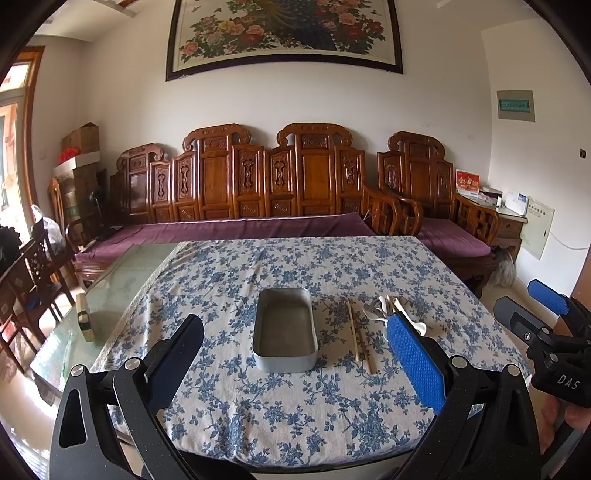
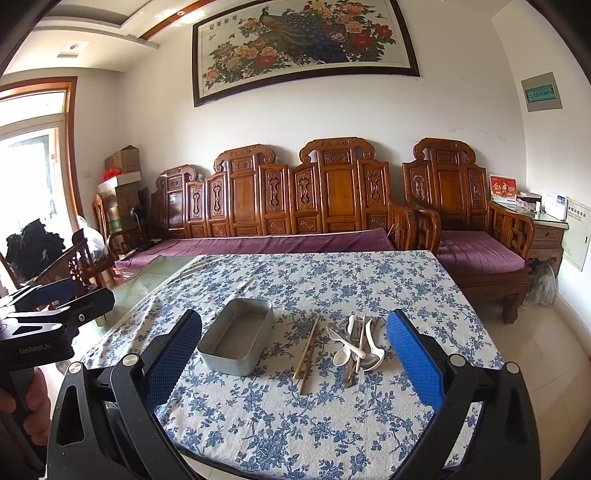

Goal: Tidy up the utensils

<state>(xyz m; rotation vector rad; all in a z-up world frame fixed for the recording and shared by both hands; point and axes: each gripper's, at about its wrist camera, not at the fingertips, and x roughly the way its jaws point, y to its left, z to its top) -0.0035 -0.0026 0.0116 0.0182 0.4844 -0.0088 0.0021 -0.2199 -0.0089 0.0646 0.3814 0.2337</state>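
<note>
Both grippers, left (image 1: 295, 354) and right (image 2: 293, 354), hang wide open above the table. The tin (image 2: 236, 341) sits empty, chopsticks (image 2: 307, 354) and spoons (image 2: 356, 349) beside it.

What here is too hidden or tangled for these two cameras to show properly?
- Spoon pile: left view, partly hidden by the left gripper's blue finger.
- Spoon count: right view, the pile overlaps too much.
- Tin floor: right view, near wall hides part.
- Painting: left view, top cut off.
</note>
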